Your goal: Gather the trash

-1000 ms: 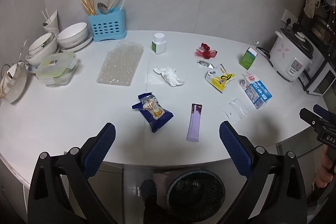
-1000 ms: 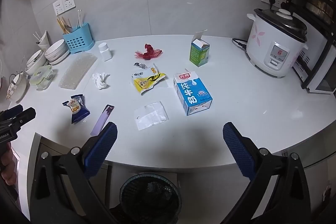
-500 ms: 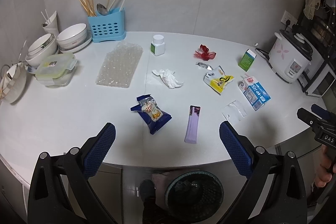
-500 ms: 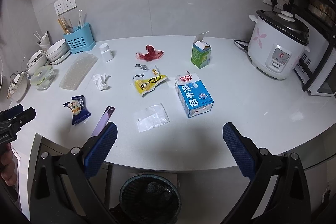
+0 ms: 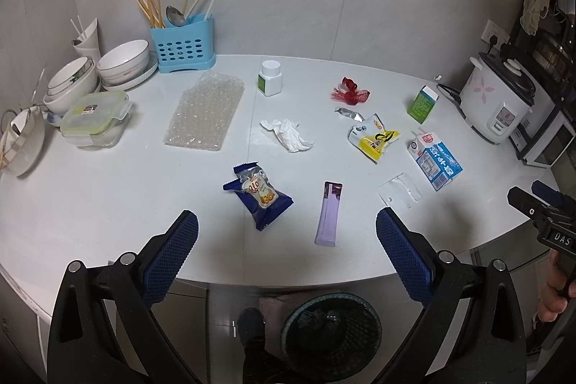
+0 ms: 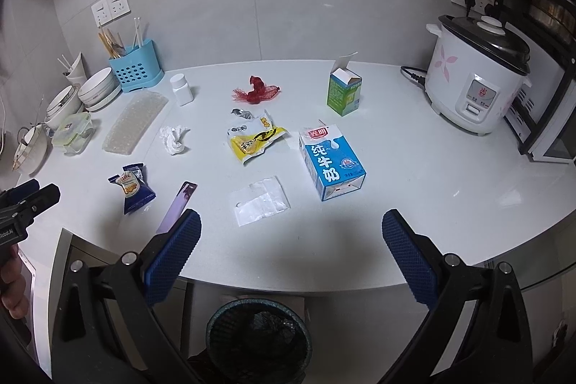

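Observation:
Trash lies scattered on the white counter [image 5: 90,204]: a blue snack wrapper [image 5: 257,195], a purple sachet [image 5: 329,213], a crumpled tissue [image 5: 288,134], a yellow packet [image 5: 374,137], a clear plastic bag [image 6: 261,200], a blue milk carton [image 6: 331,162], a red net [image 6: 255,90] and a green box [image 6: 343,89]. A dark mesh bin [image 5: 329,335] stands on the floor below the counter's front edge. My left gripper [image 5: 286,251] hangs open in front of the wrapper and sachet. My right gripper [image 6: 291,252] is open too, near the clear bag.
Bubble wrap [image 5: 205,112], a white pill bottle [image 5: 270,78], a blue utensil holder [image 5: 183,49], stacked bowls [image 5: 122,63] and a lidded container [image 5: 95,117] fill the left back. A rice cooker [image 6: 475,81] and an oven sit at the right.
Both grippers have drifted slightly; the counter items sit a little lower and closer in the views. Nothing on the counter has been touched.

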Tool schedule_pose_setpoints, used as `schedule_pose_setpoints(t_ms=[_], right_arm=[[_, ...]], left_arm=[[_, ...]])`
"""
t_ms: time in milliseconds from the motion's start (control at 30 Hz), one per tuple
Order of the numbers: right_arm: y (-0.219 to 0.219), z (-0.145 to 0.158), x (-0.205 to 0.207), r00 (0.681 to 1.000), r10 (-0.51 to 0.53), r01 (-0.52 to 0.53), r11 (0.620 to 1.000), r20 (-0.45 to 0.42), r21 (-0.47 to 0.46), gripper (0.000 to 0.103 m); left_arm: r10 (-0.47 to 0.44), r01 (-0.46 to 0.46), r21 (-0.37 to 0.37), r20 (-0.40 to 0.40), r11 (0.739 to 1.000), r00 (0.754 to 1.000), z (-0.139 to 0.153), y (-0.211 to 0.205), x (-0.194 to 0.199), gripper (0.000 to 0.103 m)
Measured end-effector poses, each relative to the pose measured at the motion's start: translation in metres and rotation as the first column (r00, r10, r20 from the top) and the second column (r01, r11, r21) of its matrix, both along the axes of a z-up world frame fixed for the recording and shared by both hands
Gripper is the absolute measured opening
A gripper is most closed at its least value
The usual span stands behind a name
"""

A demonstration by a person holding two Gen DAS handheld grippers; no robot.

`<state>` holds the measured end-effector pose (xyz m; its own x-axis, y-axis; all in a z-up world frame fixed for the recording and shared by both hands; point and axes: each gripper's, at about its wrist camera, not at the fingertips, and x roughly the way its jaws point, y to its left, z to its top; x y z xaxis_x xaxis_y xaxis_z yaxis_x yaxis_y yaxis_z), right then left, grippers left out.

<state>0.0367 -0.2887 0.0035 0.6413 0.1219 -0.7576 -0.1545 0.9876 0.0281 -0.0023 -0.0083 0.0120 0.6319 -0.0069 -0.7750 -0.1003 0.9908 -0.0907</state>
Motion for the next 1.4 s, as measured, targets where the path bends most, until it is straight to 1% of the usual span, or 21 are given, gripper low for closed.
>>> schedule_pose_setpoints(t_ms=[400, 633, 1400], right_arm=[[-0.0042, 0.0002, -0.0017, 1.0, -0.015, 0.015, 1.0, -0.004, 0.004, 0.097], [-0.0045, 0.0015, -0.0019, 1.0, -0.013, 0.013, 1.0, -0.002, 0.007, 0.097], [-0.0045, 0.0037, -0.0035, 1.0, -0.02, 0.02, 1.0, 0.004, 0.0, 0.097]], left_arm=[[-0.001, 0.001, 0.002, -0.005, 1.0, 1.0, 0.0027, -0.0058, 0.003, 0.097], [0.001, -0.001, 0.0, 0.005, 1.0, 1.0, 0.0036, -0.0041, -0.0007, 0.097], [0.0, 0.0, -0.001, 0.001, 1.0, 1.0, 0.0023, -0.0025, -0.0029, 0.097]])
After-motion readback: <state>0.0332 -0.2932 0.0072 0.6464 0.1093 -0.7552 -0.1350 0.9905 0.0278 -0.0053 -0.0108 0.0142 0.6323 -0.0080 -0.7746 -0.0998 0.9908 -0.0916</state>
